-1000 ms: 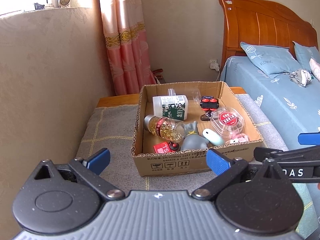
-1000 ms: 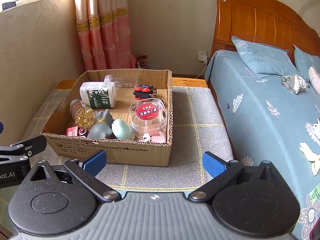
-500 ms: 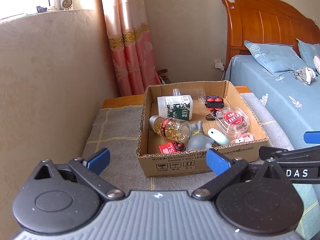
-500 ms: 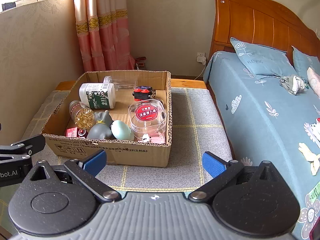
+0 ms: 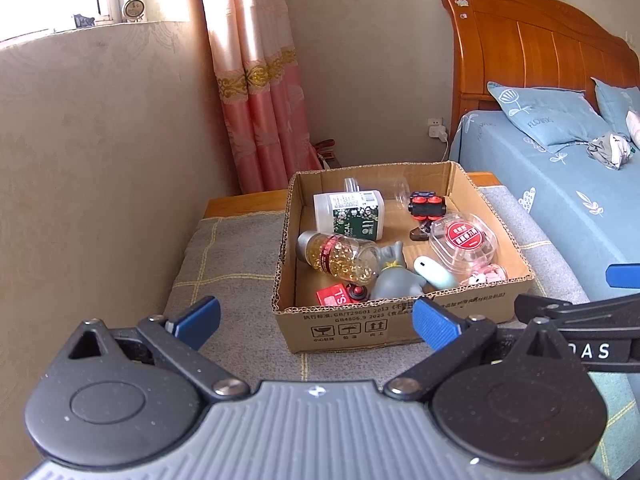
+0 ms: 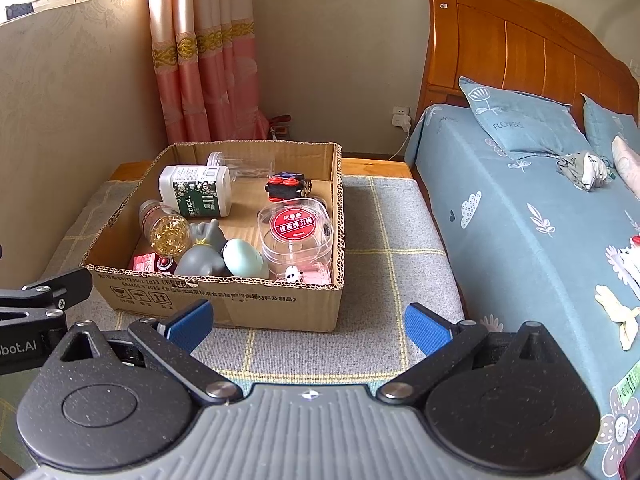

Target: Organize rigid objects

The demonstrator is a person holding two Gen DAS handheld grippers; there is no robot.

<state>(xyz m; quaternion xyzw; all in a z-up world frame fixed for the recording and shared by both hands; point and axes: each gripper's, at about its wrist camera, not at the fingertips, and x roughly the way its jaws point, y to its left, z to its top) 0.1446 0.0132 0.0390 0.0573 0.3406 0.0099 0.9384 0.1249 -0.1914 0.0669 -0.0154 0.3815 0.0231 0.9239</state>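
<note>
Beside the bed: a cardboard box (image 6: 224,308) sits on a grey checked mat (image 6: 384,248) over the tabletop, within reach of both grippers.
Box contents: white medical bottle (image 6: 196,196) and jar of gold capsules (image 6: 166,230) lie on their sides; a grey figure (image 6: 200,258), pale egg-shaped piece (image 6: 244,258), black-and-red toy (image 6: 286,186) and clear round case (image 6: 296,232) are crowded together, loose, not lined up.
Left gripper (image 5: 316,322): fingers spread apart, holding nothing, short of the box's near wall.
Right gripper (image 6: 308,322): likewise spread and empty, hovering over the mat.
Stage: fits items gathered in, or awaiting sorting out.
</note>
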